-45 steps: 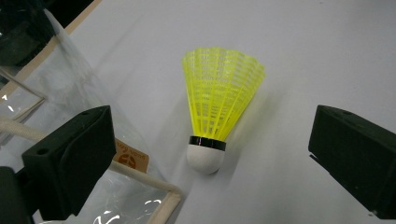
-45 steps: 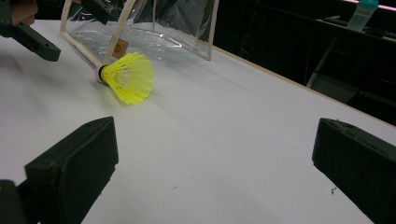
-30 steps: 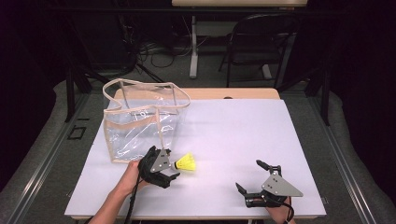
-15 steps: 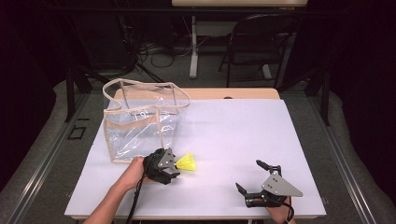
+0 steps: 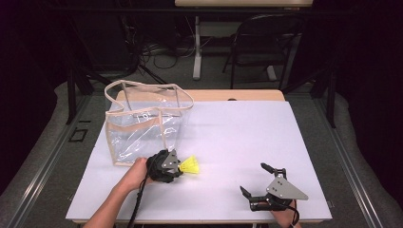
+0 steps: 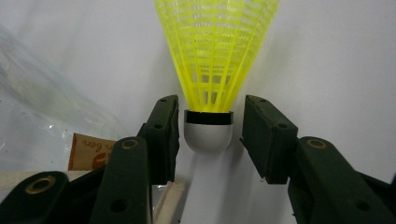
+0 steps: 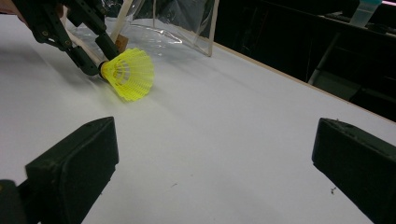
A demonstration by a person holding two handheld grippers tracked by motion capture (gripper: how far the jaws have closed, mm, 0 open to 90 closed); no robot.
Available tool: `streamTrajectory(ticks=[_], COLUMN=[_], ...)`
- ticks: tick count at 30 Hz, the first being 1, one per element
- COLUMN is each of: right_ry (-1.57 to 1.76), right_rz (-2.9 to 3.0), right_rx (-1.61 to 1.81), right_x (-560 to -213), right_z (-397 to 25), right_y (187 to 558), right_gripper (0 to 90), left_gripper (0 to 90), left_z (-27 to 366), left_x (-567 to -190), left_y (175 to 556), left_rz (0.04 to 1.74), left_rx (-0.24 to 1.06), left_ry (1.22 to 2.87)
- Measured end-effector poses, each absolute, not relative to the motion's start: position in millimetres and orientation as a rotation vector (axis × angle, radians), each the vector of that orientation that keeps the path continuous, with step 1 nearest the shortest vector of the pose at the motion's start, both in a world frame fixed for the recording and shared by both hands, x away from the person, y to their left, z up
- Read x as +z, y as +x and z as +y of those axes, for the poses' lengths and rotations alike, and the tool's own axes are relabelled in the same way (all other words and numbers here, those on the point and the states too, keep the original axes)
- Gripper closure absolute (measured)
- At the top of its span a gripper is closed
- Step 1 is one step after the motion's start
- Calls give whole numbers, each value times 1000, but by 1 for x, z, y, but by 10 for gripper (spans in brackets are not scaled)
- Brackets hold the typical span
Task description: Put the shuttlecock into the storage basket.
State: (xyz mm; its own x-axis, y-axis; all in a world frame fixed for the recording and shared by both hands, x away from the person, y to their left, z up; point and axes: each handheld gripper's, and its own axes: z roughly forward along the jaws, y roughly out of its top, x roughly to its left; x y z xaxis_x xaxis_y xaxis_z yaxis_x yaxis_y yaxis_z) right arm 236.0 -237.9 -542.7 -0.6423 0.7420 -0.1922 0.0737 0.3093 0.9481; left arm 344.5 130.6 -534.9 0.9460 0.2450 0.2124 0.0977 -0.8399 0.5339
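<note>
Near the front-left corner of the tabletop, findings as follows.

Shuttlecock: yellow shuttlecock (image 5: 191,165) lies on its side on the white tabletop (image 5: 247,137), just beside the front right corner of the clear bag; in the high view the skirt points toward the right edge and the cork toward the left gripper.

Cork: in the left gripper view the pale rounded cork (image 6: 208,135) sits between the two fingers, a black band above it, the yellow mesh skirt (image 6: 216,46) rising beyond.

Left gripper: left gripper (image 5: 172,166), held in the person's left hand (image 5: 135,172), is at the cork end of the shuttlecock.

Left fingers: fingers (image 6: 164,135) stand apart, one on each side of the cork with a narrow gap showing on both sides; not clamped.

Bag: clear bag (image 5: 142,126) with tan trim and handles stands upright toward the left edge, open at the top; its lower tan seam shows just behind the left gripper.

Right gripper: right gripper (image 5: 259,183) rests near the front edge toward the right corner, well apart from the shuttlecock.

Right fingers: fingers (image 7: 77,163) are wide apart with bare tabletop between them; nothing held.
</note>
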Motion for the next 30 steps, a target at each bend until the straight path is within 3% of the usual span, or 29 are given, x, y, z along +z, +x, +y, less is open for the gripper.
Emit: streamTrajectory(ticks=[13, 30], right_ry=[722, 729], right_rz=[1955, 1958], right_rx=[1360, 1359], right_x=[-543, -544], right_z=[-238, -239], right_y=[236, 238], right_gripper=[2, 2], left_gripper=[636, 643], left_z=[130, 137], left_x=[-539, -533], left_y=[348, 344], left_rz=[231, 263], left_rx=[351, 315], left_ry=[2573, 2497])
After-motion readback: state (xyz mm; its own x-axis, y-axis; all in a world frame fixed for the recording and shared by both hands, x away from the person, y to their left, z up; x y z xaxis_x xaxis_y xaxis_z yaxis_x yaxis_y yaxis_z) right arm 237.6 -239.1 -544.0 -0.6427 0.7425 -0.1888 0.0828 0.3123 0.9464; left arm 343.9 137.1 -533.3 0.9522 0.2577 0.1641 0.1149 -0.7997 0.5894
